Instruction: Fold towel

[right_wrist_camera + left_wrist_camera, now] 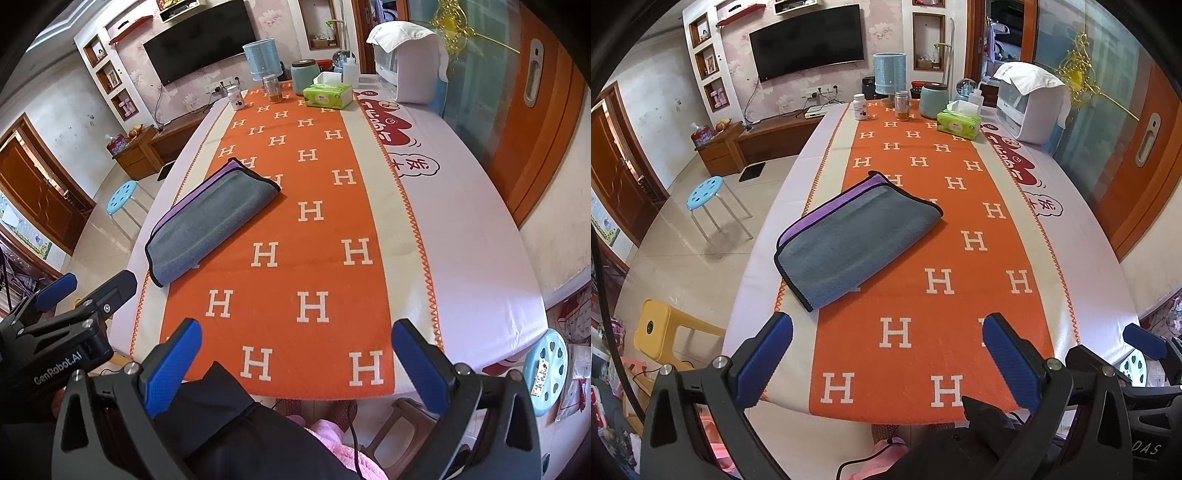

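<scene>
The counter [1071, 206] carries an orange H-patterned runner [923, 236]; on its left part lies the grey-and-purple towel [857, 236], already doubled. Both tools, left tool [886, 354] and right tool [295, 354], hover spread and empty. For another fold, pinch both near corners together, keeping edges aligned.

At frame centre the towel [857, 236] is fluffy matt cloth, grey over purple. The orange table runner [923, 295] beneath looks woven and matt. Lower frame, the left gripper [886, 354] has ribbed blue fingers [764, 354] on smooth black plastic.
</scene>
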### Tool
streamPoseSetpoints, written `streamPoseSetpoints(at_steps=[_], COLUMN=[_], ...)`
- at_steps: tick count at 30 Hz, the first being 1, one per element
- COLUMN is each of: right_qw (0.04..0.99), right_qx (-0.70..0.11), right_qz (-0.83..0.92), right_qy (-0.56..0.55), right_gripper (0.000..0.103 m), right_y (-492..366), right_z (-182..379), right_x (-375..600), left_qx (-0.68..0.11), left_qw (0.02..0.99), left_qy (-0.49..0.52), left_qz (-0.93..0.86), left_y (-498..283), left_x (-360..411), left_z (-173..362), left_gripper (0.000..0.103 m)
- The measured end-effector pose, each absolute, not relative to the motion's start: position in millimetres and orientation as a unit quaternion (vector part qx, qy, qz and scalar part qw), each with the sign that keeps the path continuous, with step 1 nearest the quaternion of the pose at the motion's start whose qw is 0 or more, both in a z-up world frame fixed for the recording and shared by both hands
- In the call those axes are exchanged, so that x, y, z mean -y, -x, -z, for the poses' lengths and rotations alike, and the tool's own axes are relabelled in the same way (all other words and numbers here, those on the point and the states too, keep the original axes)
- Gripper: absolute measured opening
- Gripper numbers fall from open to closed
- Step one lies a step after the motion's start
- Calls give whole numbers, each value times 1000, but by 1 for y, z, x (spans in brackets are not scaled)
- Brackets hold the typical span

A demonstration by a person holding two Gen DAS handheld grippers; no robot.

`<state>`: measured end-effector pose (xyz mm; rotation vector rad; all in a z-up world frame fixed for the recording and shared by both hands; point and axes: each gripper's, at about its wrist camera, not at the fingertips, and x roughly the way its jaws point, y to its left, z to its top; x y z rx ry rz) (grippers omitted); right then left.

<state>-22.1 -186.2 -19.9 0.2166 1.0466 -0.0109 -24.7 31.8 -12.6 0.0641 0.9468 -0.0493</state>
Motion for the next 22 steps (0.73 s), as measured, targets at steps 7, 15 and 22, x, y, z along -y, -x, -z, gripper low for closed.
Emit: streamPoseSetpoints(at_steps=[7,15,22], right_qw=[860,859,858], right_qx=[-500,-501,-503], right_qz=[6,6,6], right_qy=[-104,-104,-104], right_gripper=[103,103,103], right_y=[24,26,30], right_z=[21,22,26], right_x=[188,191,193], left_qx=[-456,-456,-457], left_qw=[889,889,889], left_qy=[-31,-31,-32], left_qz=[24,24,23], left_y=[25,26,31], left_x=[-31,-29,-26], left_z=[13,13,15], left_gripper=[102,102,102])
